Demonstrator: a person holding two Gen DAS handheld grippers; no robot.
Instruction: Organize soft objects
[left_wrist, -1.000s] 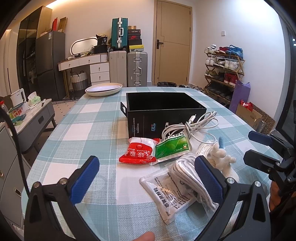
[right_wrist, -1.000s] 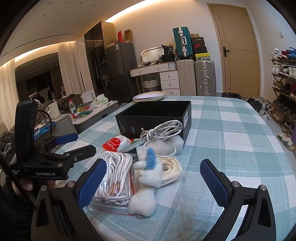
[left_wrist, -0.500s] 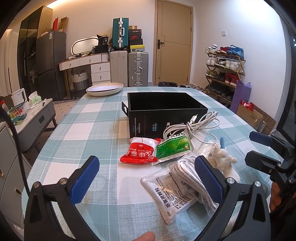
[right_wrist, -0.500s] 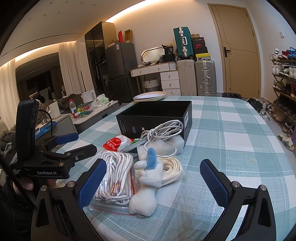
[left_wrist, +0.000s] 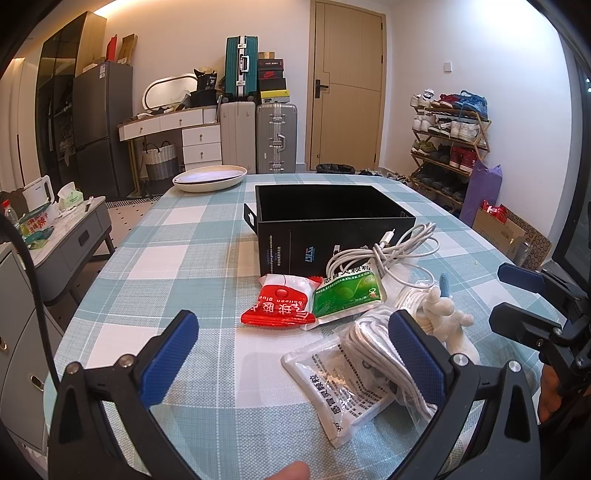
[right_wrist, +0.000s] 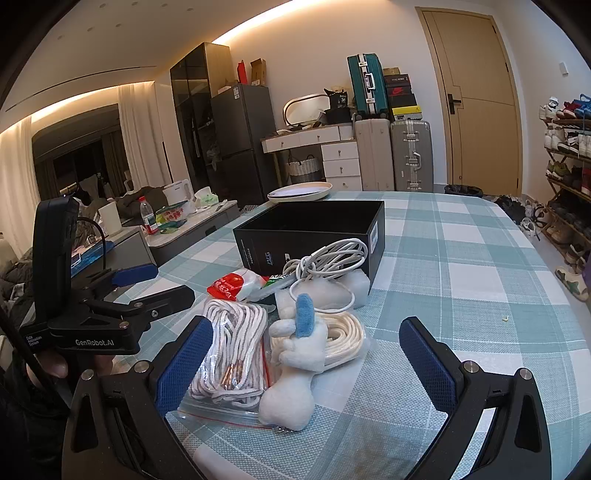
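Observation:
A heap of soft things lies on the checked table in front of an open black box (left_wrist: 332, 218) (right_wrist: 314, 229): a red packet (left_wrist: 279, 304) (right_wrist: 231, 286), a green packet (left_wrist: 345, 295), a white printed pouch (left_wrist: 343, 380), bagged white rope (right_wrist: 229, 347), a cream rope coil (right_wrist: 343, 338), a white cable (left_wrist: 384, 251) (right_wrist: 328, 258) and a white plush with a blue horn (right_wrist: 295, 365) (left_wrist: 443, 314). My left gripper (left_wrist: 291, 354) is open and empty, just short of the pouch. My right gripper (right_wrist: 306, 365) is open, held over the plush.
A cream plate (left_wrist: 209, 178) sits at the table's far end. A grey side table (left_wrist: 62, 236) with clutter stands to the left. Suitcases (left_wrist: 258, 136), a door and a shoe rack (left_wrist: 450, 147) line the far wall.
Both views shift only slightly; the left gripper has drifted a little to the left. Both grippers stay open and nothing on the table has moved.

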